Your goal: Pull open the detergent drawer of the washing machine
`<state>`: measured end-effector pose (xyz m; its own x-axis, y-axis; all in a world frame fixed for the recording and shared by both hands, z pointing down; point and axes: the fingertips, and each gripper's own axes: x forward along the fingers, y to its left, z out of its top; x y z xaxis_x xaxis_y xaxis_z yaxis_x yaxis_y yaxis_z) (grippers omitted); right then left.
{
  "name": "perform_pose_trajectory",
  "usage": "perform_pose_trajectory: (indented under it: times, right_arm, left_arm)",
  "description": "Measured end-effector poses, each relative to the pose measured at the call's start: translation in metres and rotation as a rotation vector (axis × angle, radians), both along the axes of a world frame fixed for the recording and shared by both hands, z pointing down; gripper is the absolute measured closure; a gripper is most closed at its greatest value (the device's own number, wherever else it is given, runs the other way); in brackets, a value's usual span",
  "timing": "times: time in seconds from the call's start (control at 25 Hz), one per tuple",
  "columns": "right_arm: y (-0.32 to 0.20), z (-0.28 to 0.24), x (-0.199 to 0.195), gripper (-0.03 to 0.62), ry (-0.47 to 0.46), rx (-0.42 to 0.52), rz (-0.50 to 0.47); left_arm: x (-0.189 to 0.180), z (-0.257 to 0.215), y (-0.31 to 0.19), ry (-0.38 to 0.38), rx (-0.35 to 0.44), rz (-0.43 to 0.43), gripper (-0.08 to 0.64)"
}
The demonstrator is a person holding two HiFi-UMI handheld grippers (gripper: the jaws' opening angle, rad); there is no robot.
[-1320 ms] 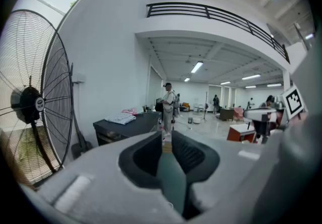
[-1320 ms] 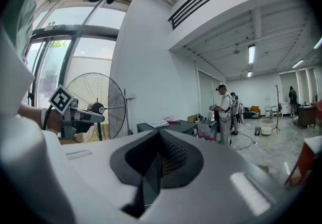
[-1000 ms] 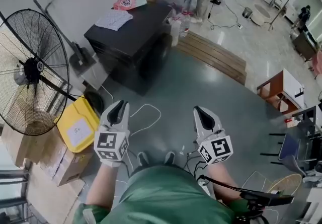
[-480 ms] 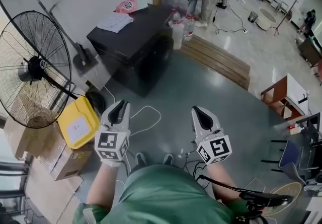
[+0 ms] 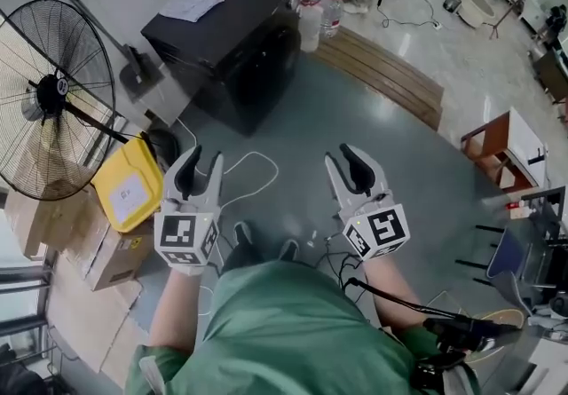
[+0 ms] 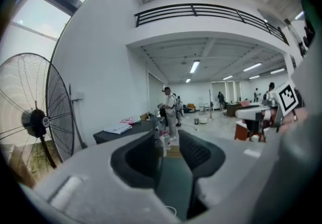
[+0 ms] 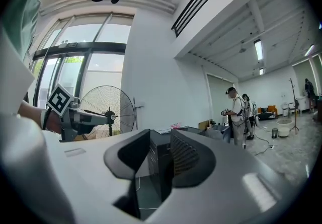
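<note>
Head view shows two tools, the left hand-held gripper [image 5: 204,159] and the right hand-held gripper [image 5: 341,156], held out level side by side above the floor [image 5: 355,100]. The jaws of each are opening, with nothing between them. One black cabinet [image 5: 248,43], perhaps the washing machine, stands far ahead, its drawer not discernible. One fan [image 5: 53,100] stands left, and the yellow can [image 5: 129,193] has an unreadable label.
</note>
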<state>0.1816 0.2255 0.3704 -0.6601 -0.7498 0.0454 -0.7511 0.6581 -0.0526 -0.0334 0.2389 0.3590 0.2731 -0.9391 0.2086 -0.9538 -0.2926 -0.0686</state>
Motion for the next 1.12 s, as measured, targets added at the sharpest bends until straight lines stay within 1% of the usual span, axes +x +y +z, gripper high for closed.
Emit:
perform_pose_trajectory:
  times: [0.24,0.52,0.68,0.84,1.12]
  right_arm:
    - [-0.013,0.007,-0.006,0.482,-0.002,-0.007,-0.010]
    - [-0.037,0.006,-0.015,0.482,-0.003,-0.017,0.014]
    - [-0.057,0.006,-0.030,0.482,0.002,-0.020,0.025]
    - [-0.080,0.008,-0.054,0.482,0.002,-0.038,0.038]
    - [-0.115,0.012,-0.093,0.482,-0.008,-0.077,0.072]
  left_arm:
    - [-0.005,0.014,-0.013,0.009,-0.025,-0.007,0.396]
    - [-0.016,0.009,-0.044,0.021,-0.008,0.018,0.396]
    - [-0.033,0.011,-0.066,0.030,-0.011,0.032,0.396]
    - [-0.060,0.014,-0.094,0.045,-0.019,0.047,0.396]
    - [-0.100,0.021,-0.141,0.070,-0.028,0.098,0.397]
